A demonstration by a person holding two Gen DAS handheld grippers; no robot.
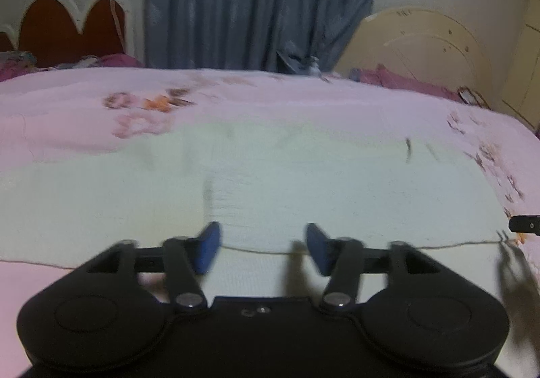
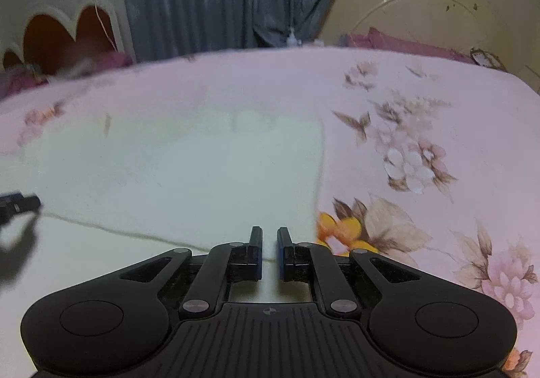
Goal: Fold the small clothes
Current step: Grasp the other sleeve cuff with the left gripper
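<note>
Pale cloth (image 1: 270,182) flat on floral bedspread (image 2: 422,101), left gripper (image 1: 262,248) agape, empty, over cloth's near hem, right gripper (image 2: 269,251) nearly closed over same hem, grip unclear

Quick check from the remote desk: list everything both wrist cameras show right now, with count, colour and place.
garment: one, pale cream-white, spread flat on the bed, a fold edge running across near the grippers
bedspread: one, pink with flower print, covering the bed
curtain: one, grey-blue, behind the bed
scalloped headboard: one, red-brown with white trim, far left
rounded headboard: one, cream, far right
magenta bedding: dark pink, along the far edge of the bed
left gripper: one, black with blue pads, jaws apart over the garment's fold edge, nothing between them
right gripper: one, black with blue pads, jaws nearly together at the garment's right corner; whether cloth is pinched is unclear
</note>
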